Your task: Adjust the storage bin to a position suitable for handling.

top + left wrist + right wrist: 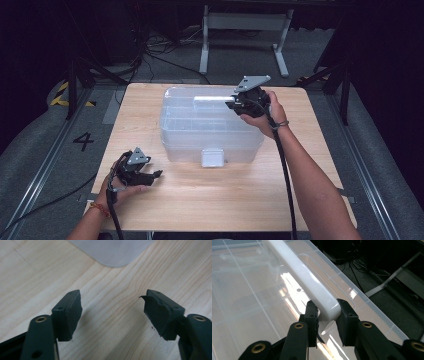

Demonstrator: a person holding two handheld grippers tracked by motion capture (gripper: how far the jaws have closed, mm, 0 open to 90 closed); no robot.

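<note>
1. Clear plastic storage box [210, 127] sits mid-table on the wooden table [210, 200], lid on.
2. Right gripper [325, 315]: jaws clamped on the end of the white lid handle [304, 280] at the box's far right.
3. Left gripper [112, 312]: jaws apart, nothing between them, over bare table near the box's front-left corner.
</note>
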